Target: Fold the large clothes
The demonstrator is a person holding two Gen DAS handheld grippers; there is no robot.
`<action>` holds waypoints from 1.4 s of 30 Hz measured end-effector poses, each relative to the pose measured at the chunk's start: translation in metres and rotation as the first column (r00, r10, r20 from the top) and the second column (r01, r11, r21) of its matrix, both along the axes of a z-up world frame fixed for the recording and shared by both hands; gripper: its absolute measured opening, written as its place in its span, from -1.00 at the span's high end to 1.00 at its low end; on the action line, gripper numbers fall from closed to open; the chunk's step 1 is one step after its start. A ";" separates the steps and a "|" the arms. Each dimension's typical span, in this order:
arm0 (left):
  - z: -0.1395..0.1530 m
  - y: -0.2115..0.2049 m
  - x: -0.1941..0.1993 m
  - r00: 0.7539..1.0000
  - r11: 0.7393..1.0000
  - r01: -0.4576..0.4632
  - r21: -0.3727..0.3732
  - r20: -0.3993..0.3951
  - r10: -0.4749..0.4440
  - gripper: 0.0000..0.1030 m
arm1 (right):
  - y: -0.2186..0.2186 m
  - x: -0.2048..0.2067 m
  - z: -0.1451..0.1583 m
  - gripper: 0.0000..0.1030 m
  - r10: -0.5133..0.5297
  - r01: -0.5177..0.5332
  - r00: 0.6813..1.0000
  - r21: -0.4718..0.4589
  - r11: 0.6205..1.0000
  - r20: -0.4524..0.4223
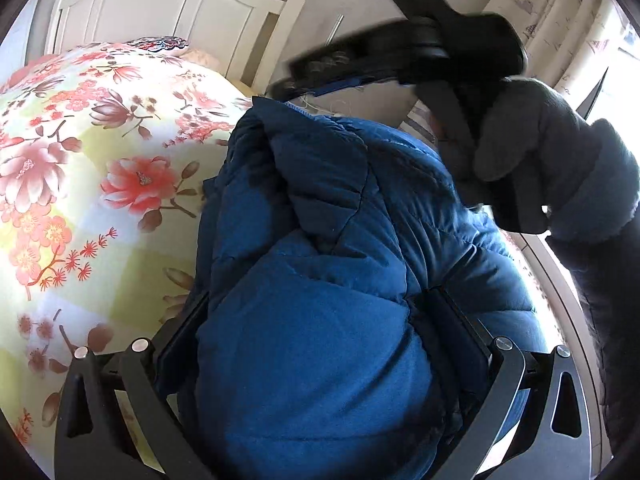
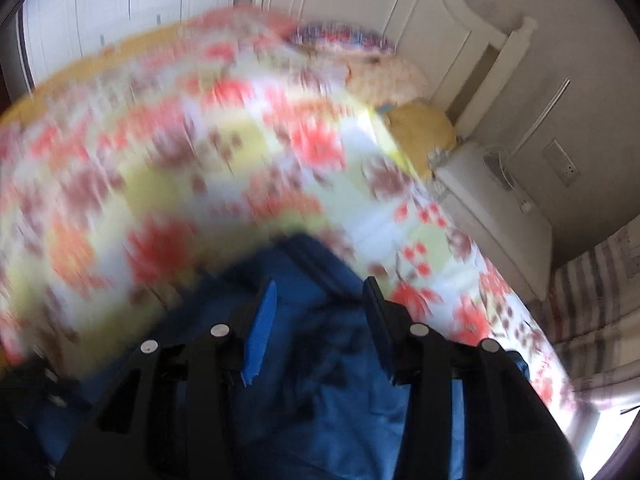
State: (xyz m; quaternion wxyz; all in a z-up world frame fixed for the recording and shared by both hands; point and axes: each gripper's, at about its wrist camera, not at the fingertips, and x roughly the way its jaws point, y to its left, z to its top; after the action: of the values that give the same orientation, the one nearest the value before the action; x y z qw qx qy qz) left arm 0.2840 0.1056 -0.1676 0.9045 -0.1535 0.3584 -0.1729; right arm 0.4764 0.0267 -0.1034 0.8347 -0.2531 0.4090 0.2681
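A blue padded jacket [image 1: 320, 280] lies bunched on the floral bedspread [image 1: 80, 160]. My left gripper [image 1: 316, 320] is shut on a thick fold of the jacket, which fills the space between its fingers. My right gripper [image 1: 400, 60] shows in the left wrist view above the jacket's far end, held by a hand in a grey glove [image 1: 540, 140]. In the blurred right wrist view my right gripper [image 2: 320, 300] stands part open over the jacket [image 2: 328, 380]; blue cloth lies between its fingers and I cannot tell if they pinch it.
A white headboard [image 1: 172, 4] and pillows [image 2: 380, 68] stand at the bed's far end. A white nightstand [image 2: 492, 208] stands beside the bed. Curtains [image 1: 560, 20] and a bright window are on the right.
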 end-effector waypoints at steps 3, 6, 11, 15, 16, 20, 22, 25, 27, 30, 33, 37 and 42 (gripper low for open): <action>0.000 -0.001 -0.001 1.000 1.000 -0.004 0.005 0.004 0.004 -0.91 | 0.025 0.002 -0.028 0.11 0.055 -0.059 0.996 -0.067 0.996 -0.067; -0.001 0.000 -0.001 1.000 1.000 -0.013 0.005 -0.003 0.013 -0.91 | 0.045 0.003 -0.060 0.08 0.078 -0.096 0.992 -0.197 0.976 -0.097; 0.002 -0.005 -0.003 1.000 0.999 -0.013 0.035 0.006 0.012 -0.91 | 0.031 0.000 -0.054 0.09 0.078 -0.086 0.995 -0.112 0.990 -0.069; 0.001 -0.004 -0.003 1.000 0.999 -0.014 0.031 0.009 0.013 -0.91 | 0.009 -0.024 -0.017 0.05 0.087 -0.086 0.996 0.032 0.996 -0.033; 0.002 -0.004 -0.003 1.000 0.999 -0.014 0.031 0.011 0.014 -0.91 | -0.004 -0.035 -0.001 -0.08 0.080 -0.076 0.996 0.106 0.991 -0.027; 0.007 -0.006 -0.010 0.999 0.997 -0.042 0.060 0.025 0.040 -0.91 | -0.084 -0.084 0.046 -0.36 -0.060 0.058 0.998 0.360 0.931 -0.004; 0.020 -0.012 -0.023 0.994 0.989 -0.104 0.105 0.034 0.100 -0.91 | -0.128 -0.119 0.055 -0.41 -0.176 0.155 0.984 0.447 0.881 0.005; 0.044 -0.021 -0.056 0.985 0.975 -0.165 0.147 0.072 0.156 -0.91 | -0.179 -0.195 0.055 -0.68 -0.315 0.229 0.947 0.554 0.801 0.063; 0.060 -0.028 -0.081 0.983 0.969 -0.171 0.177 0.096 0.156 -0.91 | -0.195 -0.246 0.046 -0.77 -0.399 0.277 0.912 0.579 0.767 0.092; 0.087 -0.046 -0.129 0.970 0.934 -0.210 0.291 0.185 0.161 -0.91 | -0.203 -0.317 0.029 -0.92 -0.521 0.360 0.843 0.577 0.733 0.135; 0.115 -0.055 -0.180 0.932 0.876 -0.306 0.373 0.304 0.197 -0.91 | -0.192 -0.378 0.019 -0.96 -0.621 0.438 0.761 0.557 0.706 0.187; 0.137 -0.062 -0.236 0.916 0.865 -0.295 0.405 0.378 0.135 -0.91 | -0.166 -0.429 0.025 -0.96 -0.612 0.440 0.733 0.478 0.760 0.298; 0.136 -0.059 -0.266 0.912 0.875 -0.284 0.392 0.392 0.121 -0.91 | -0.159 -0.468 0.034 -0.96 -0.620 0.407 0.728 0.543 0.735 0.293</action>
State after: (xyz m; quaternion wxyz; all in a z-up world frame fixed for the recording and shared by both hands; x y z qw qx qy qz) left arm 0.0176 0.0466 -0.0311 0.9783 0.0515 0.2004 -0.0149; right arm 0.0087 -0.1322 -0.0692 0.9820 0.0150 0.1842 0.0377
